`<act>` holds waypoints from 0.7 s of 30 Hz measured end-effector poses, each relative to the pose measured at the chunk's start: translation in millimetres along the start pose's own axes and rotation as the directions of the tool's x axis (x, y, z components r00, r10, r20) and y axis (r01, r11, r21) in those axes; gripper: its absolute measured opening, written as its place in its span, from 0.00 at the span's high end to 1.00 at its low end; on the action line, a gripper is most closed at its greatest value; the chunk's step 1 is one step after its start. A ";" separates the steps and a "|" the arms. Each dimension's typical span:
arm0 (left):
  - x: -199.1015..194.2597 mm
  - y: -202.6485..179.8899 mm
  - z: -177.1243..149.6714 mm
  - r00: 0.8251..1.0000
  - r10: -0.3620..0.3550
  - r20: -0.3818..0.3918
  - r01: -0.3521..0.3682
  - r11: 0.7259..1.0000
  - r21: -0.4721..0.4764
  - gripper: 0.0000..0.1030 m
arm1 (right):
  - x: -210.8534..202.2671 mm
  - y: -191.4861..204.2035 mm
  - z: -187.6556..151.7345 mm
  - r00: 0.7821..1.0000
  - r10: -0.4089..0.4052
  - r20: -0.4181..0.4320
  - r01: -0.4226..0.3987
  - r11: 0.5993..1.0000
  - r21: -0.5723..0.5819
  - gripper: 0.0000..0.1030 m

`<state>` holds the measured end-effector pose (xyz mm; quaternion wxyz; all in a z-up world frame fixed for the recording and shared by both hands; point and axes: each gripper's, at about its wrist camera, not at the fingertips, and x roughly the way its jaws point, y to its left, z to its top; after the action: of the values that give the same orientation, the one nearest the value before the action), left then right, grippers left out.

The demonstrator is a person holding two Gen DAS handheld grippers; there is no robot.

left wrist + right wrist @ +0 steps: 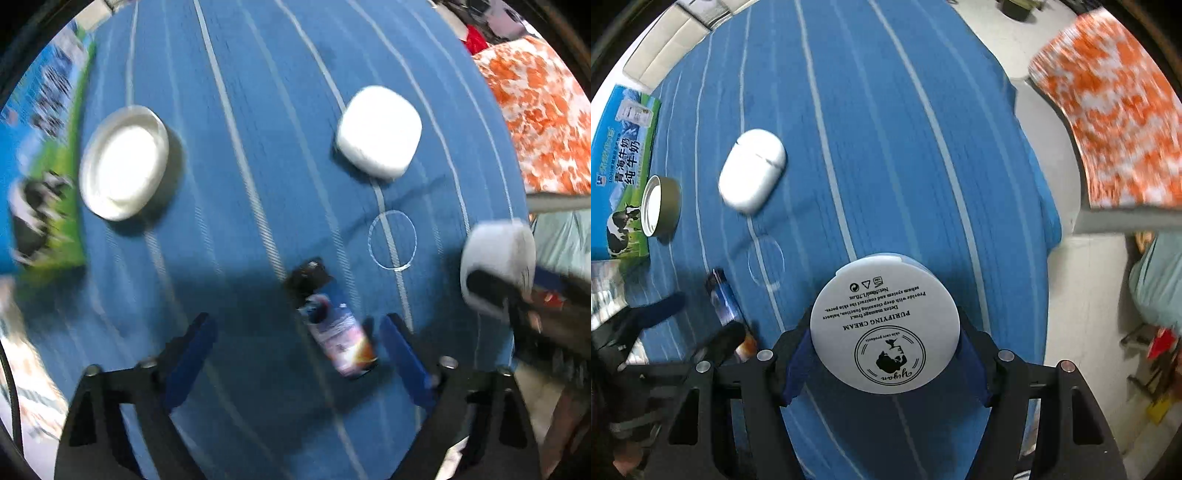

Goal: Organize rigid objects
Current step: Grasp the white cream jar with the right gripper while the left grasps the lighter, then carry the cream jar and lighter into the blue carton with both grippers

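Observation:
On the blue striped cloth [258,110] lies a small lighter [332,328], between the blue fingers of my left gripper [297,325], which stands open just above it. The lighter [724,295] and the left gripper [700,319] also show at the lower left of the right wrist view. My right gripper [886,332] is shut on a round white cream jar [884,321], its printed base facing the camera. In the left wrist view that jar [495,266] hangs at the right edge. A white earbud case [378,131] [751,170] and an olive lid with a white inside [123,162] [661,205] rest further off.
A blue-green milk carton box [40,147] [620,166] lies along the cloth's left edge. An orange-white patterned cloth [535,110] [1108,129] lies off to the right, beyond the table edge. A drawn white circle [393,240] [764,258] marks the cloth near the lighter.

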<state>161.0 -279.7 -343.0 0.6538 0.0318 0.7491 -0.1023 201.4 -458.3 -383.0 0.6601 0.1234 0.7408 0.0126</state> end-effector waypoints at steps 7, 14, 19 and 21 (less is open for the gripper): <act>4.2 -39.2 -12.5 0.993 0.087 0.076 -0.094 0.991 0.099 0.58 | -3.5 -14.4 -19.0 0.996 0.049 0.074 -0.059 0.988 0.141 0.28; 5.2 -28.0 -26.0 0.995 0.077 0.065 -0.083 0.993 0.089 0.78 | 8.7 -3.6 -17.5 0.993 -0.061 0.102 0.040 0.979 0.200 0.30; 4.7 -11.6 -34.1 0.992 0.081 0.092 -0.087 0.995 0.055 0.78 | 5.2 13.3 -24.2 0.987 -0.107 0.123 0.085 0.981 0.175 0.32; 2.9 -9.2 -43.4 0.990 0.081 0.113 -0.088 0.995 0.055 0.78 | -1.5 27.3 -32.2 0.985 -0.101 0.138 0.079 0.985 0.154 0.32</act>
<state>116.8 -280.4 -339.4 0.6968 0.0773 0.7062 -0.0984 174.5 -427.5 -372.5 0.7012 0.1390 0.6946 -0.0814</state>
